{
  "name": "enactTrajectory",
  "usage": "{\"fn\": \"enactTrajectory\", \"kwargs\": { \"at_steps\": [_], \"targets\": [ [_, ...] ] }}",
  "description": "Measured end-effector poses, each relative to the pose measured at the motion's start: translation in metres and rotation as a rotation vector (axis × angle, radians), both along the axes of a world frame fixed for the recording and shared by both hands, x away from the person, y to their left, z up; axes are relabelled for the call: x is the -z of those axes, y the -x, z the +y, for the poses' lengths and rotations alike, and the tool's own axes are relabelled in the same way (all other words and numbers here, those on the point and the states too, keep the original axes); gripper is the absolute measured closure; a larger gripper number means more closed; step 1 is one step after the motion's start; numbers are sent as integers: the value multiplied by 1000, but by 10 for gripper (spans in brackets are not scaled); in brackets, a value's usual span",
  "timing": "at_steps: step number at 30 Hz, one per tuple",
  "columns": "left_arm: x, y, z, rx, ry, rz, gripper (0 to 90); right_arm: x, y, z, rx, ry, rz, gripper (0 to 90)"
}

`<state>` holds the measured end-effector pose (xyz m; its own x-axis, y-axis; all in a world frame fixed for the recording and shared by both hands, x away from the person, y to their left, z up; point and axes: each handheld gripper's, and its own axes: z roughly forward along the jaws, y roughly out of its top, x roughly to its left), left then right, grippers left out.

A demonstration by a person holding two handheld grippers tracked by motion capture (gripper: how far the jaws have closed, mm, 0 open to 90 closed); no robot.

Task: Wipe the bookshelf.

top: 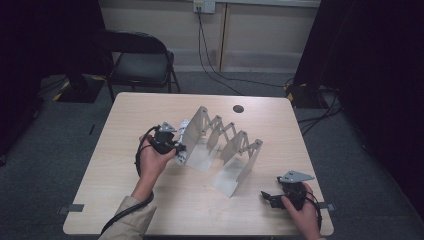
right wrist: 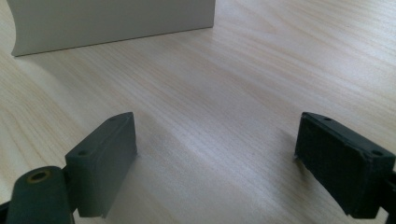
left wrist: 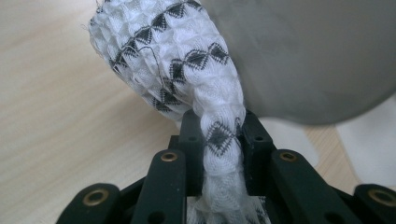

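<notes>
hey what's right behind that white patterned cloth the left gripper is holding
In the left gripper view, a grey metal panel of the folding rack stands right behind the white cloth. The left gripper has its jaws shut on the cloth. The panel hides whatever lies beyond it.

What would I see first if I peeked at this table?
A zigzag grey metal rack stands in the middle of the wooden table. The left gripper pinches a white cloth with black diamonds right beside the rack's left end. The right gripper rests open near the table's front right corner, holding nothing.
</notes>
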<state>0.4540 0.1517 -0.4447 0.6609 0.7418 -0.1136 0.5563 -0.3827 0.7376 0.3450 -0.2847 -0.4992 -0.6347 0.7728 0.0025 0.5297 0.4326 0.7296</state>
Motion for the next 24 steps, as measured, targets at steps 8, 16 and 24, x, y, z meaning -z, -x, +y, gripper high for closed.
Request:
{"fn": "enactTrajectory", "kwargs": {
  "at_steps": [8,16,24],
  "targets": [
    [33,5,5,5,-4,60,745,0,0,0,0,0,0,120],
    [38,3,15,-72,-44,17,462,0,0,0,0,0,0,120],
    [31,3,28,-166,-67,-25,389,0,0,0,0,0,0,119]
  ]
}}
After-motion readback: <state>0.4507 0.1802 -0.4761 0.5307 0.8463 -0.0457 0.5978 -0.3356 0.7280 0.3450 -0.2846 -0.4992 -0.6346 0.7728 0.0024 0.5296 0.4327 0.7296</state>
